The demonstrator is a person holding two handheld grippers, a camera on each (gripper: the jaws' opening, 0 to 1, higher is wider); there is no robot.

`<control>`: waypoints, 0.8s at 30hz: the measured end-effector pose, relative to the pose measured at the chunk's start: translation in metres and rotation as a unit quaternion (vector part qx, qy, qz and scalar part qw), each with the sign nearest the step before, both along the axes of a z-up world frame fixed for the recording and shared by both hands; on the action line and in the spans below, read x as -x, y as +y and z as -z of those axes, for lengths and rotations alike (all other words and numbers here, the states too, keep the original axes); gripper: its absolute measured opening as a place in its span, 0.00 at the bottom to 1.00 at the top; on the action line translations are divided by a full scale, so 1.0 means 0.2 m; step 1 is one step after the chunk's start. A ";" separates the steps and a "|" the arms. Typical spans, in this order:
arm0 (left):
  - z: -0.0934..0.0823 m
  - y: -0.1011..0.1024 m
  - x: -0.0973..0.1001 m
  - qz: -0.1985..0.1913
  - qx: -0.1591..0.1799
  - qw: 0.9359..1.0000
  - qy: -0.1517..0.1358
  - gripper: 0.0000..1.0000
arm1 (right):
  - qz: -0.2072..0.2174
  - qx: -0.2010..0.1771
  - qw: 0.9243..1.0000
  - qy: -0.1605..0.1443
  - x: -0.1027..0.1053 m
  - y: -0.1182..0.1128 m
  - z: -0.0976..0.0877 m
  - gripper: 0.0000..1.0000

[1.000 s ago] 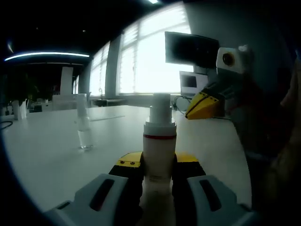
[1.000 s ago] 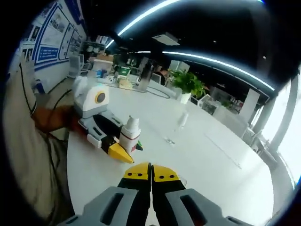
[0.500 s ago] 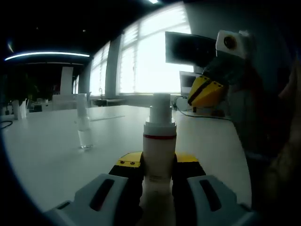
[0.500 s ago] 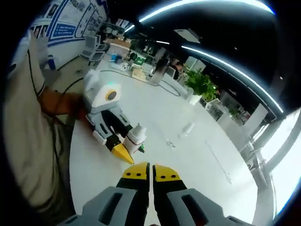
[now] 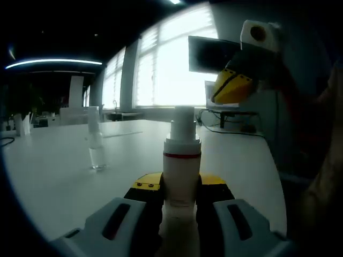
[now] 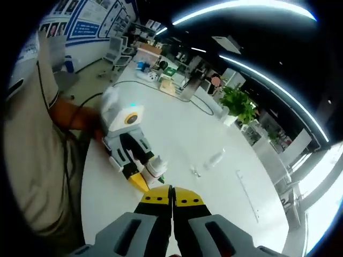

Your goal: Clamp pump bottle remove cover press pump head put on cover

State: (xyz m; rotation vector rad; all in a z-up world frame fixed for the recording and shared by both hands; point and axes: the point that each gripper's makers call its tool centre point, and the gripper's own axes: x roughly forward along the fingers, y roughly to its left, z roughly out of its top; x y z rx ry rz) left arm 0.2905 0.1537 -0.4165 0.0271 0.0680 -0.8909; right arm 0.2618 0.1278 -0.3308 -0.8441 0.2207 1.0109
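Note:
A white pump bottle [image 5: 181,166] with a red band stands upright on the white table [image 5: 59,171], its pump head uncovered. My left gripper [image 5: 181,187] is shut on its body. The clear cover [image 5: 95,140] stands upright on the table to the left, apart from the bottle. My right gripper [image 5: 231,88] hovers above and right of the pump head, tips together. In the right gripper view, my right gripper [image 6: 171,197] is shut on nothing, looking down on the bottle [image 6: 156,170], the left gripper [image 6: 127,152] and the cover [image 6: 210,160] lying further off.
A person's sleeve and torso [image 6: 37,155] fill the left side of the right gripper view. A monitor [image 5: 217,56] and bright windows stand behind the table. Potted plants [image 6: 236,104] and desk clutter sit at the far end.
My right gripper has risen higher above the table and bottle; in its own view the bottle and left gripper look smaller and lower. The left gripper and bottle have not moved.

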 end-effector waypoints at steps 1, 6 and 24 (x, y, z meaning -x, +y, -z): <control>0.00 0.00 0.00 0.000 0.000 1.000 0.000 0.14 | -0.001 0.002 1.000 -0.001 0.00 0.00 0.00 0.00; 0.00 0.00 0.00 0.000 0.000 1.000 0.000 0.14 | -0.018 0.020 1.000 -0.008 0.01 0.01 -0.03 0.00; 0.00 -0.01 0.01 0.003 -0.001 1.000 -0.001 0.14 | -0.093 0.129 0.987 -0.032 0.01 0.06 -0.02 0.00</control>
